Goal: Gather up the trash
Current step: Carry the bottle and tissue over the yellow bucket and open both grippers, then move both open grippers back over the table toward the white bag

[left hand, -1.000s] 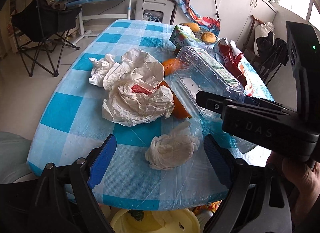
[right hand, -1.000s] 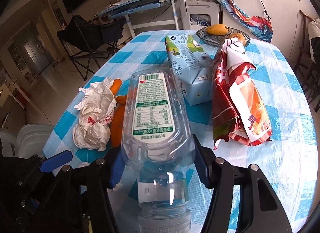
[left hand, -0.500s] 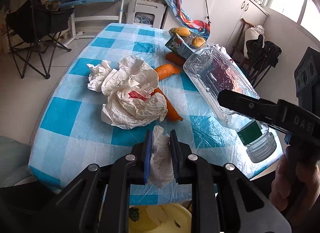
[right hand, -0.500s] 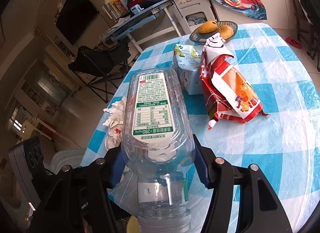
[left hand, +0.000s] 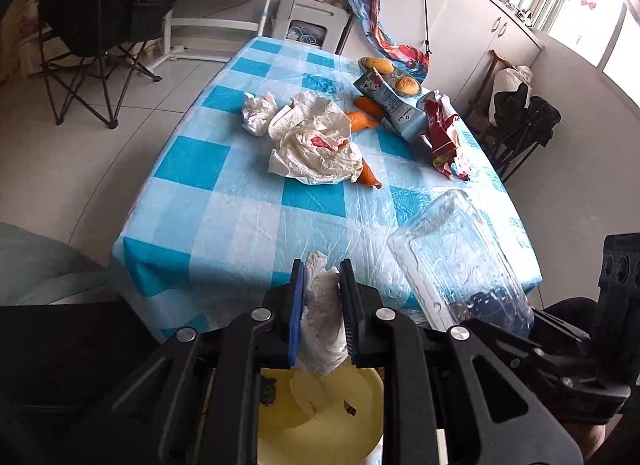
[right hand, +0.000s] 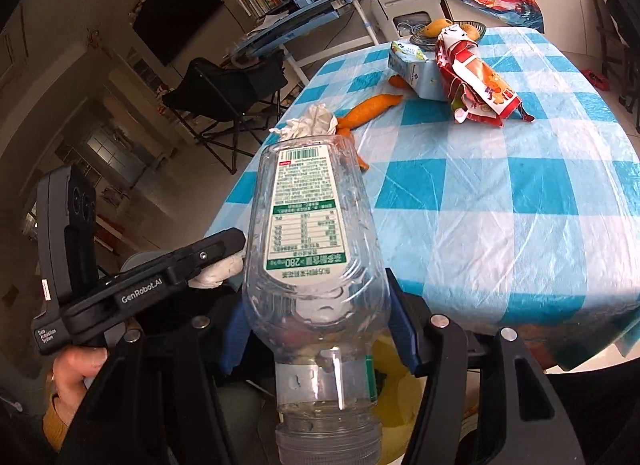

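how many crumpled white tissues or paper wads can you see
3: one in the left hand-held gripper, one small wad far left on the table, one big wad beside it. Others may be hidden.

blue-wht check cloth (left hand: 224,201), yellow bin (left hand: 320,425)

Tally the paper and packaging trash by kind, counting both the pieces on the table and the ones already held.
Tissue wads: 2
Plastic bags: 1
Plastic bottles: 1
Drink cartons: 1
Snack wrappers: 1
Total: 6
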A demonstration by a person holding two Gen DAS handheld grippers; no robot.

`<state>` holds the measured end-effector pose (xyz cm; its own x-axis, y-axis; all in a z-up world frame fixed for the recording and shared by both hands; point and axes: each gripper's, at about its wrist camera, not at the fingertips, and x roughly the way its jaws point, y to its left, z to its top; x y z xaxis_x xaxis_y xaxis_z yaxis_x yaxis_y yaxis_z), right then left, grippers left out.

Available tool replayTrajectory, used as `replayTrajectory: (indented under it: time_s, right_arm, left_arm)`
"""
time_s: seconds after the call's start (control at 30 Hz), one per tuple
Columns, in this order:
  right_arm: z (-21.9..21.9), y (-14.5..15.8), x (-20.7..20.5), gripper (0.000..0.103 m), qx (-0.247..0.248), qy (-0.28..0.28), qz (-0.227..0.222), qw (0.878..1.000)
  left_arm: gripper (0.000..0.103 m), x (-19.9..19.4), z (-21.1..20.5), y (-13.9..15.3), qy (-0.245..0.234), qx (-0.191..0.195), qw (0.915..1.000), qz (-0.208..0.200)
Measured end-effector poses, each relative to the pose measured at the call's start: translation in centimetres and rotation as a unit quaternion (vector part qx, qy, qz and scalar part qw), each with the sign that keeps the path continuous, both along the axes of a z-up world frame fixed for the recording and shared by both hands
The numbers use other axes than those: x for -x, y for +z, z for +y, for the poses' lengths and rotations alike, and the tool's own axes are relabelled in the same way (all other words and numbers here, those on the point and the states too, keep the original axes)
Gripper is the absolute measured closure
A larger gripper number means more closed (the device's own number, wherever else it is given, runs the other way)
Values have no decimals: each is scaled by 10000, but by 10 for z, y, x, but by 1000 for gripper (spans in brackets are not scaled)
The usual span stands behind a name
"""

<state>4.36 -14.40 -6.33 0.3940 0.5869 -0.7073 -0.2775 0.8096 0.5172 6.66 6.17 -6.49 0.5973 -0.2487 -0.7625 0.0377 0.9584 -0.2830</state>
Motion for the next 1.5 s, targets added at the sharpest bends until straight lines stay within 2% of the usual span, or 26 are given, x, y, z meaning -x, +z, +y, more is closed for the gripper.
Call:
replayTrajectory:
  time_s: [0.2,0.33,0.4,0.47,0.57,0.63,0.7,0.77,0.87,0.97,1.13,1.27,1.5]
  right_arm:
    - [29,-50,32,45,397,445,862,9945]
    - [40,-67,29,44,901,526,1122,9882]
    - [29,-64,26,40,945,205,1144,9887]
    - [11,-56,23,31,952,-286,1056,9894]
    - [-22,-36,35,28,818,-1112,688,9880]
    - [-35,-21,36,22,849,-1563,331,9835]
    - [-39,-10,39,19,930,-1762,40,9799]
    - [-35,-7,43,19,1023,-1770,-142,9788]
    - [-23,-10,41,19,1214,-1582,-246,9796]
    - [-13,-15,42,19,1388,-1371,-279,9804]
    - [-2,-21,42,19,1603,-1219,-340,9789]
    - [7,-25,42,18,1724,-1123,-309,9781]
    - [15,-24,44,18,1814,-1030,-381,9773]
  left_arm:
    - [86,24,-4,4,-82,-164,9998,-98]
    - [86,35,-11,-1,-252,-405,9988,55]
    - [86,40,-12,-10,-330,-416,9981,304]
    - [86,44,-14,-21,-445,-417,9964,586]
    - [85,51,-25,-39,-876,-474,9896,1035]
    - [82,55,-34,-41,-1128,-492,9862,1103]
    - [74,58,-35,-34,-1213,-444,9872,940]
    - [49,60,-30,-23,-1101,-379,9911,645]
    - [36,61,-16,-2,-749,-234,9968,121]
    - [25,63,3,17,-272,-65,9989,-368]
    - [19,67,24,38,151,210,9957,-889]
    - [16,69,27,46,146,325,9930,-1129]
    - [15,72,29,50,100,525,9899,-1316]
